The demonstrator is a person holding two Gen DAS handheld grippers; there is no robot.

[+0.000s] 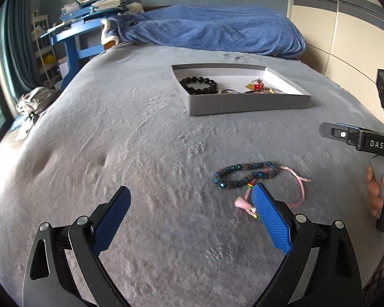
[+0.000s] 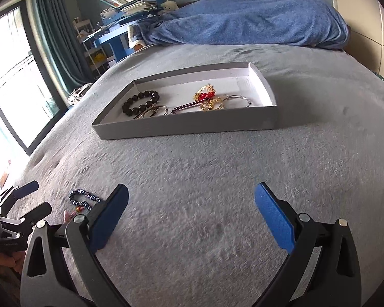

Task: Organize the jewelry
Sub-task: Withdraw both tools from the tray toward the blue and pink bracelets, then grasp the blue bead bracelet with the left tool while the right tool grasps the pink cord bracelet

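Both hand-held grippers (image 1: 190,193) (image 2: 192,192) gape empty; left finger seemingly part-hides pink cord (image 1: 300,192).

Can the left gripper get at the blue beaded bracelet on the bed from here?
Probably yes. The left gripper is open, the blue beaded bracelet lies just ahead by its right finger, and only bare blanket lies between.

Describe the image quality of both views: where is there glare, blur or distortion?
Left wrist view: strong fisheye bending, dark corners; the blue beaded bracelet and grey blanket look slightly smeared. Right wrist view: the window is blown out white; the grey box edges curve, yet its jewelry stays fairly sharp.
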